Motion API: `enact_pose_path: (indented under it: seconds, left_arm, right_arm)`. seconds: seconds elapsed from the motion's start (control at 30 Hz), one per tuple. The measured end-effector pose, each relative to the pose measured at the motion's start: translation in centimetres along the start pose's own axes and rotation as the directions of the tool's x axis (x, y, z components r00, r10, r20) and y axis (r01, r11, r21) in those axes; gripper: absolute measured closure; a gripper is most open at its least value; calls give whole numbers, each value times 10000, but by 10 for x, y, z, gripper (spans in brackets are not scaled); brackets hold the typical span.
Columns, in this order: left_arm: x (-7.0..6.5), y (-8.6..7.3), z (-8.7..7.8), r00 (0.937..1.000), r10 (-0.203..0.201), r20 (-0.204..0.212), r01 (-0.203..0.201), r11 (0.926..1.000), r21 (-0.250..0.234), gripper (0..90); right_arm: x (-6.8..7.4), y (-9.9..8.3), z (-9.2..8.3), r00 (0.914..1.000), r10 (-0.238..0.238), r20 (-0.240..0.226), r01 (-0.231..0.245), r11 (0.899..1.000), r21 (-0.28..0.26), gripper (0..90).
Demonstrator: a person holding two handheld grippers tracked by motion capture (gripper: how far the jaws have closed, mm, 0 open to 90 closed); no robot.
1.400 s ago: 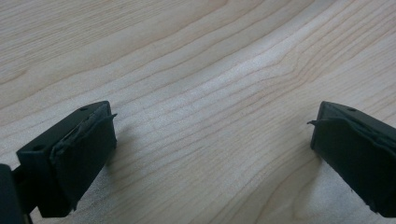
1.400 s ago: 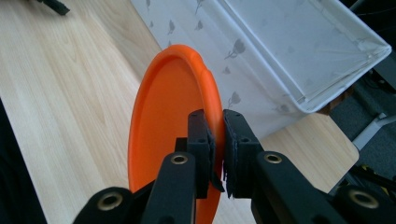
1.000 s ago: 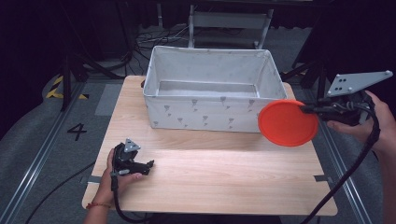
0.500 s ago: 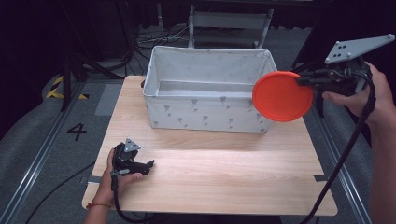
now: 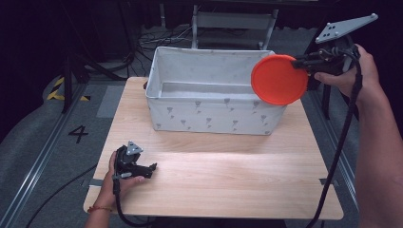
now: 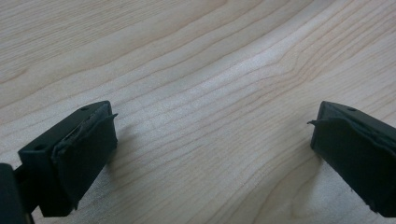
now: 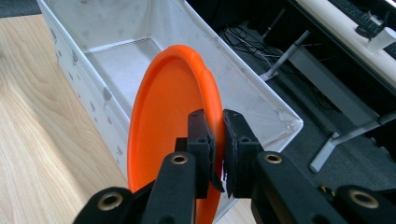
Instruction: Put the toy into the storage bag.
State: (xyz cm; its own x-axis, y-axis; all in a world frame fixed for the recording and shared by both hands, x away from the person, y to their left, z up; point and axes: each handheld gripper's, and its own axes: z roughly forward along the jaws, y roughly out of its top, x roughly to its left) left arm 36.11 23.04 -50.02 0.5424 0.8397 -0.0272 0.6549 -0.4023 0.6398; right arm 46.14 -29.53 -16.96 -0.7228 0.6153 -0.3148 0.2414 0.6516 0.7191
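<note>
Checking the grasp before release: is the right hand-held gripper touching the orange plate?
Touching. The right gripper view shows the right hand-held gripper with jaws clamped on the orange plate's rim.

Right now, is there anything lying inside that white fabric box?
No. The right gripper view shows the white box with a bare floor, while the orange plate is pinched edge-on above its rim.

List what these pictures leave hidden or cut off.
- Bin floor, high view: the near wall hides its front strip; the orange plate covers the bin's right end.
- Plate's lower edge, right gripper view: the right gripper blocks it.
- Left gripper, high view: too small to judge its opening; its own view shows the jaws wide apart over bare table.
- Person's right arm, high view: cut off by the frame edge.
</note>
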Motion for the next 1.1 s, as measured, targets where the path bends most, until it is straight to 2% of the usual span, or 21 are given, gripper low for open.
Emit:
enact_pose_path:
  seconds: [0.37,0.5,0.57,0.77,0.93,1.03,1.1]
  left_arm:
    - [0,0,0,10000,-5,2,5,10000,-1,7]
    - [0,0,0,10000,-3,4,3,10000,0,7]
    - [0,0,0,10000,1,1,-1,10000,2,7]
    - [0,0,0,10000,-3,5,3,10000,4,7]
    - [0,0,0,10000,7,-11,-7,10000,-26,7]
    - [0,0,0,10000,17,-18,-17,10000,-28,7]
    - [0,0,0,10000,11,-20,-11,10000,-31,8]
  right_arm:
    - [-21,-1,29,9985,497,235,-495,9987,-73,827]
    - [-27,-3,42,9985,536,118,-534,9985,-129,827]
    - [-28,-4,47,9986,486,185,-484,9988,-120,826]
    - [-31,-10,62,9990,445,-71,-444,9990,52,826]
    - [-30,-14,72,9993,230,-283,-225,9996,187,826]
    - [-29,-17,78,9990,94,-429,-81,9995,303,826]
    - [-27,-22,86,9973,-108,-726,136,9992,382,826]
